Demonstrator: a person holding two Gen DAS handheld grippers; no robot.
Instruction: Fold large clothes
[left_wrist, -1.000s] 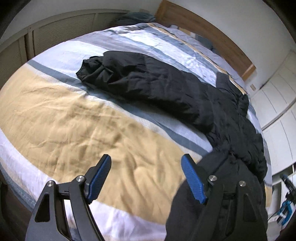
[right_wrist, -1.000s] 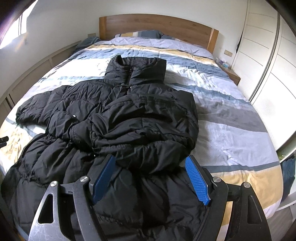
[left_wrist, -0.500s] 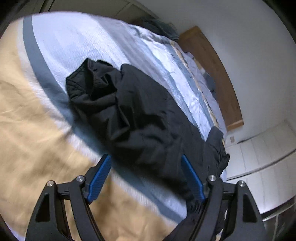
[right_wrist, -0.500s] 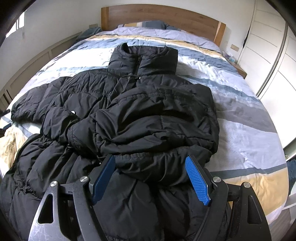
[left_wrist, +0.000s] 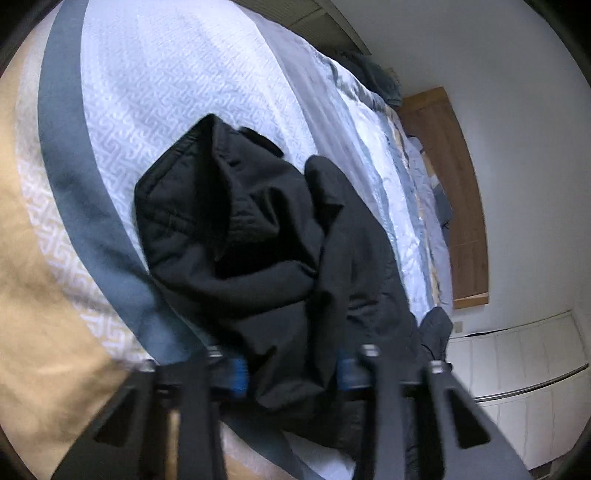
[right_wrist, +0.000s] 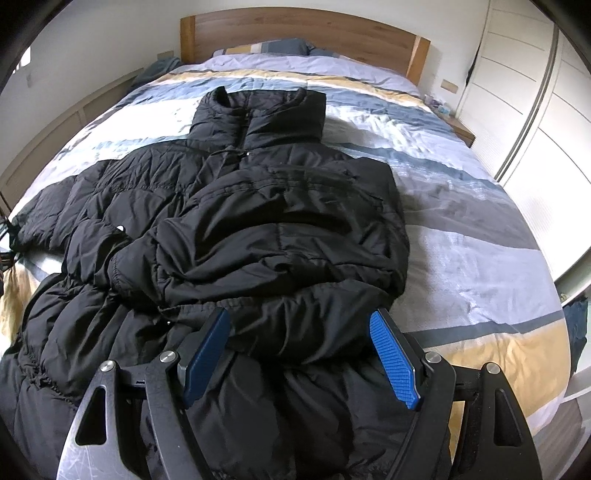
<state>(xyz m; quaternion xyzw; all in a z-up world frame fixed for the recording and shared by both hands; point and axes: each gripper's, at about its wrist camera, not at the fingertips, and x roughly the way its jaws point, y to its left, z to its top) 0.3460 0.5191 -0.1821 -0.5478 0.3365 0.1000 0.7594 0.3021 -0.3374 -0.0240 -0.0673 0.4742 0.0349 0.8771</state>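
Folding is barely underway: your left gripper has just been closing on the black puffer jacket's outstretched sleeve at lower centre, your right gripper hangs wide over the hem, and one sleeve already lies folded across the chest on the striped bed.

The left wrist view sits low and close over the black puffer jacket's sleeve, rolled, so the wooden headboard stands on end at the frame's right. The right wrist view looks from the bed's foot toward that headboard, higher and farther back. Both share jacket, striped duvet and headboard.
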